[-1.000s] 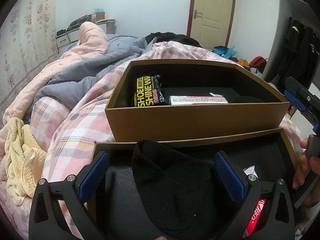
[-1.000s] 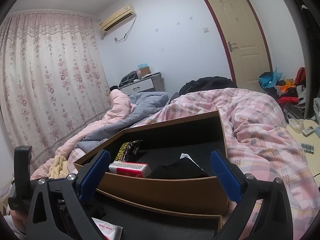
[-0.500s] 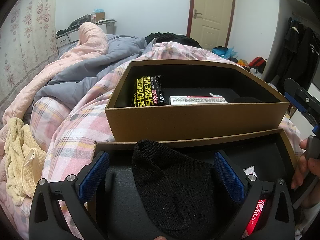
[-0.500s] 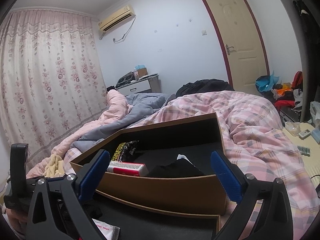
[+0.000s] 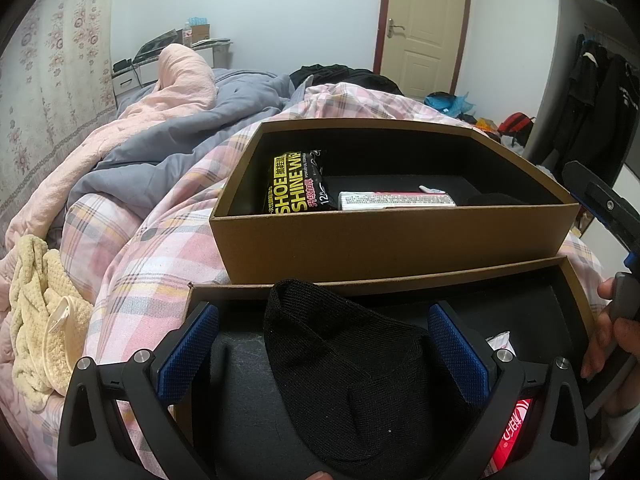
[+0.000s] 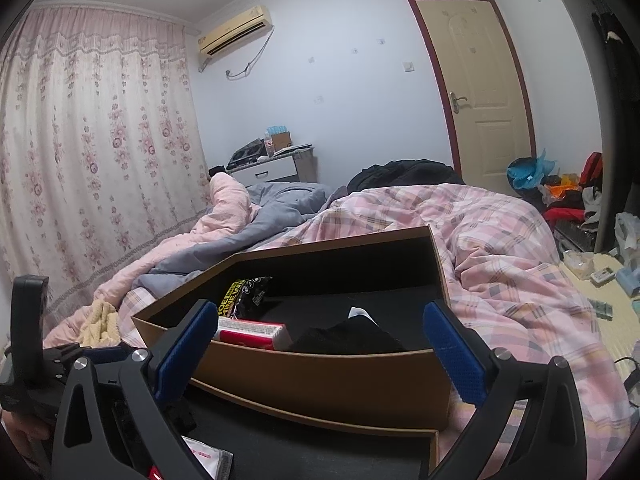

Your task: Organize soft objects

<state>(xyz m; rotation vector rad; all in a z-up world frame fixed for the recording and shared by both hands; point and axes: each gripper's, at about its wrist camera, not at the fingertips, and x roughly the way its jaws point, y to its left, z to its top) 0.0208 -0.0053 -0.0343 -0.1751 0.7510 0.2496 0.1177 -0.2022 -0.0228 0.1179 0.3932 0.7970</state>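
Black sock (image 5: 360, 364) limp, light, likely to drape; take at bunched middle. Left gripper (image 5: 324, 356) spread around it, right gripper (image 6: 320, 352) spread, empty

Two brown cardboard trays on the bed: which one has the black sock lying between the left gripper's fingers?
The nearer, shallower tray, directly under the left gripper; the black sock lies in it. The deeper box behind holds the shoe shine pack.
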